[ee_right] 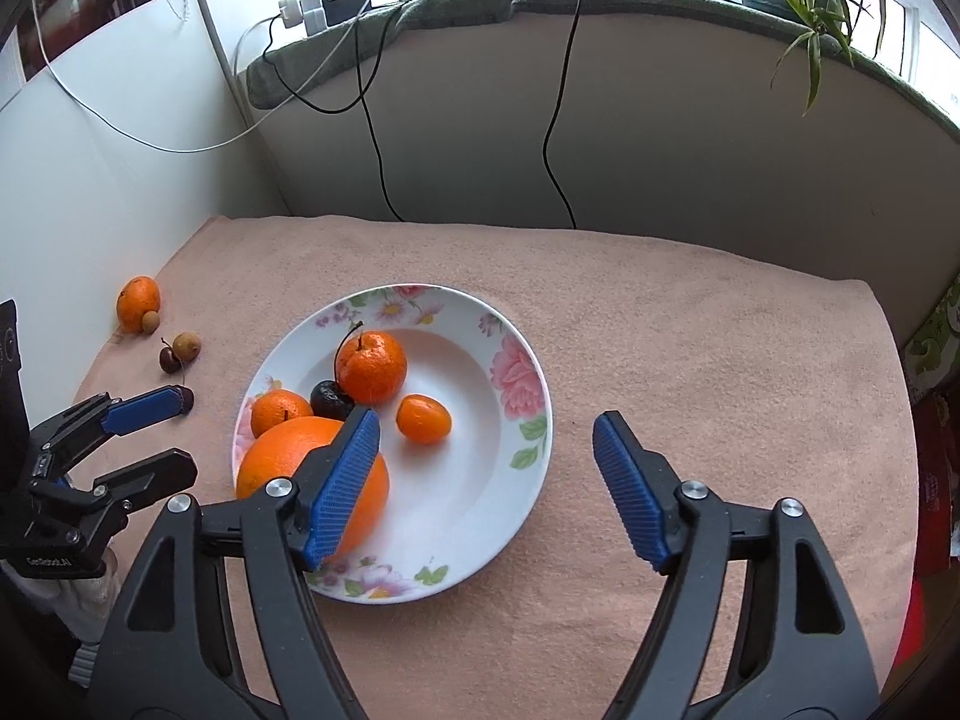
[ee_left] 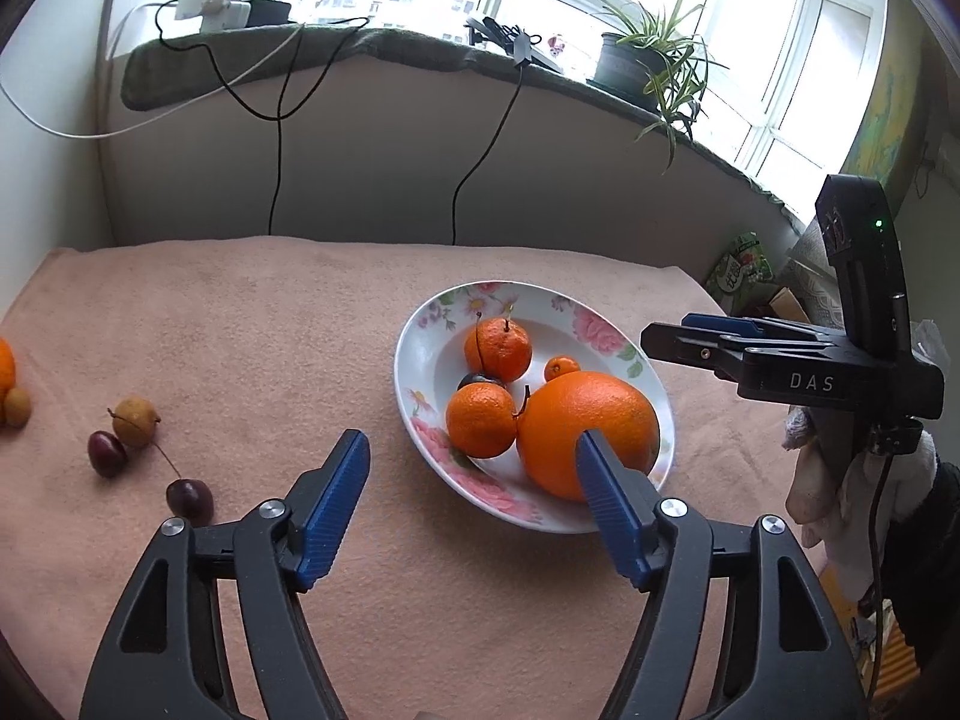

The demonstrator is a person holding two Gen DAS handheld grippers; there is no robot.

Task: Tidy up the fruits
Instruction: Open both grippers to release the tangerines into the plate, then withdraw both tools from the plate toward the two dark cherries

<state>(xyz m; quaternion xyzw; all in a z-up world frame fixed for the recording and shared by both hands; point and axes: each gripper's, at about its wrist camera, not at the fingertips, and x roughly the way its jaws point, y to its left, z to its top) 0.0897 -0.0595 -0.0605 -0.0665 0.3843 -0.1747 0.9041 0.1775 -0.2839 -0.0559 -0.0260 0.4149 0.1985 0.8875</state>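
From your left wrist camera, your left gripper (ee_left: 471, 450) hangs with its jaws apart and empty, above the pink cloth on the table (ee_left: 240, 312). The nearest loose cherry (ee_left: 189, 501) lies just left of the left finger, stem trailing back-left; a second cherry (ee_left: 107, 453) and a longan (ee_left: 135, 421) sit farther left. The floral plate (ee_left: 432, 324) with the big orange (ee_left: 585, 420) is to your right.

From your right wrist camera, your right gripper (ee_right: 486, 450) is also spread and empty, over the plate (ee_right: 522, 420). The loose fruit is well to its left, so your left hand is nearer. One cherry (ee_right: 186, 399) seems half hidden behind the left gripper's finger. Open cloth surrounds it.
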